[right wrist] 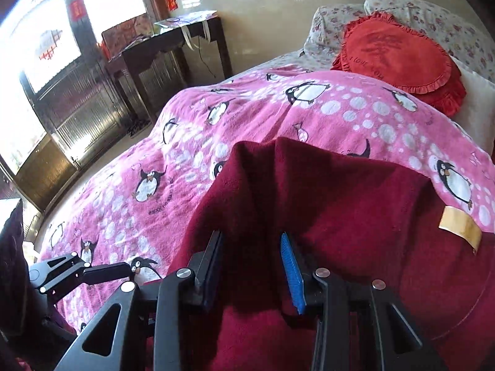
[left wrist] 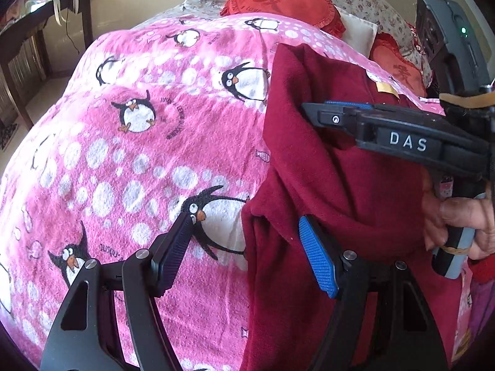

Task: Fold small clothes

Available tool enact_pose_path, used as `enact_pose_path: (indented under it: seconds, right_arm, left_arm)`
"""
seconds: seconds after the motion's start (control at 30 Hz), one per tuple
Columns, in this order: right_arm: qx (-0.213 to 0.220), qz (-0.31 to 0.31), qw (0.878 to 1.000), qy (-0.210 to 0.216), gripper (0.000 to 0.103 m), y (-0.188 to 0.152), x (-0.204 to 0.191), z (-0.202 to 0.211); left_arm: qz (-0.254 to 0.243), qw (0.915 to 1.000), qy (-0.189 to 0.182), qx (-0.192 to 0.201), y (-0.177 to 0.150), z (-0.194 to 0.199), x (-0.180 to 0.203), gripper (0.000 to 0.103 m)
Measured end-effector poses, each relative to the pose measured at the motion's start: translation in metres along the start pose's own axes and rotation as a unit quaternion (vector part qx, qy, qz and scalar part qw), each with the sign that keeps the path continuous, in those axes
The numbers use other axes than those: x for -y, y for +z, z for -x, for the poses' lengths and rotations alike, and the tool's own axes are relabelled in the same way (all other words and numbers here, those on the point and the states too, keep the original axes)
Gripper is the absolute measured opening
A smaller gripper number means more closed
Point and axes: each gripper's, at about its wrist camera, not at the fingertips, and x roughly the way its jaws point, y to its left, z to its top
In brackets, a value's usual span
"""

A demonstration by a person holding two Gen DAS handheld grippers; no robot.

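The soft dark-red knit garment (left wrist: 334, 185) is lying on the pink penguin-print blanket (left wrist: 139, 154) covering the bed, toward three o'clock in the left wrist view; it is looking limp and light, best pinched at a hem or corner. The left gripper (left wrist: 247, 247) is hovering at six o'clock, fingers apart over the garment's edge. The right gripper (right wrist: 252, 266) is reaching level across the cloth, fingers apart around a raised fold.

Garment (right wrist: 340, 204) on blanket (right wrist: 216, 130), cushion (right wrist: 399, 58) behind
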Motion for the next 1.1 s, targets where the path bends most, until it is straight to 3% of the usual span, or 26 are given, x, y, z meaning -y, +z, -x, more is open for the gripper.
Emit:
enact_pose_path:
  seconds: [0.13,0.27,0.3,0.5,0.7,0.8,0.93,1.0,1.1]
  right_arm:
    - [-0.006,-0.002,1.000,0.010,0.034,-0.001,0.004,-0.012]
    - [-0.002,0.029,0.999,-0.022,0.006,-0.004,-0.006,-0.015]
    - [0.002,0.031,0.999,-0.019,0.003,-0.004,-0.007,-0.012]
    - [0.036,0.034,0.998,-0.039,0.003,0.016,-0.013,0.010]
    - [0.032,0.014,0.998,-0.060,0.003,0.034,-0.018,-0.013]
    - [0.023,0.018,0.998,-0.053,0.003,0.023,-0.022,-0.012]
    - [0.036,-0.017,0.997,-0.064,0.010,-0.011,-0.008,0.038]
    - [0.046,-0.037,0.995,-0.083,0.026,-0.033,0.006,0.064]
    - [0.031,-0.071,0.992,-0.104,0.032,-0.068,0.034,0.085]
  left_arm:
    - [0.000,1.0000,-0.002,0.003,-0.001,0.000,-0.003,0.072]
    - [-0.003,1.0000,-0.001,0.008,0.001,0.005,-0.005,0.072]
    - [-0.001,1.0000,0.000,0.009,0.004,0.006,-0.005,0.072]
    - [0.008,0.9995,0.012,0.029,0.015,0.014,-0.010,0.072]
    - [0.018,0.9991,0.014,0.035,0.021,0.020,-0.009,0.072]
    - [0.007,0.9986,0.012,0.052,0.025,0.030,-0.002,0.072]
    - [-0.011,0.9973,0.003,0.073,0.033,0.038,0.011,0.072]
    - [-0.021,0.9972,-0.003,0.071,0.036,0.033,0.021,0.072]
    - [-0.034,0.9980,-0.012,0.052,0.038,0.018,0.036,0.072]
